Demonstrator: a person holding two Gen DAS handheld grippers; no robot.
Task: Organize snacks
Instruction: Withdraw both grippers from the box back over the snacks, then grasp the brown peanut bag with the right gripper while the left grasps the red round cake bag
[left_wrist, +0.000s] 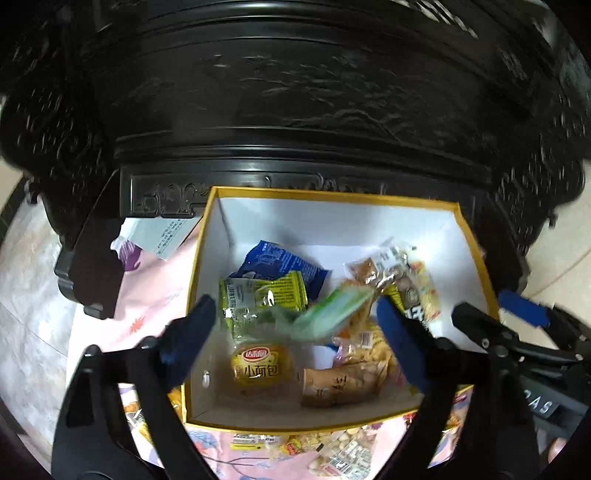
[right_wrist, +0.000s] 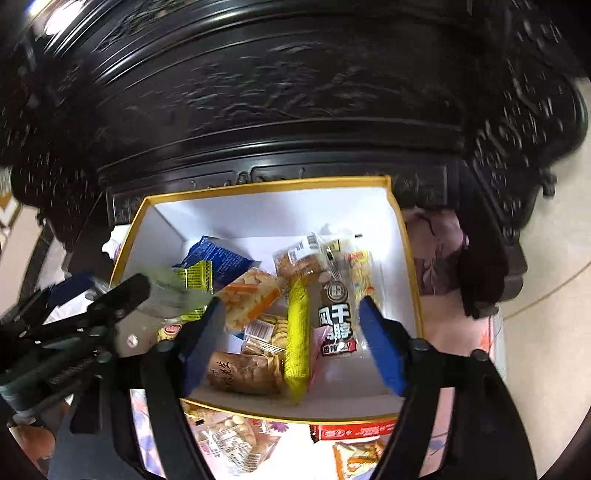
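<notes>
Both grippers hang spread and empty over the yellow-rimmed box (left_wrist: 476, 258). A blurred green packet (left_wrist: 332, 314) lies between the left gripper (left_wrist: 295, 332) fingers, long axis toward 2 o'clock; right gripper (right_wrist: 291, 332) straddles a yellow packet (right_wrist: 297, 332), axis 12 o'clock.

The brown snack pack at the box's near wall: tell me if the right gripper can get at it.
Probably yes. The right gripper is open above the box, and the brown snack pack lies uncovered below it.

Dark carved wooden furniture (left_wrist: 295, 110) looms behind; pink floral cloth (left_wrist: 155, 288) spreads before it; pale tiled floor (right_wrist: 546, 302) beside it.
</notes>
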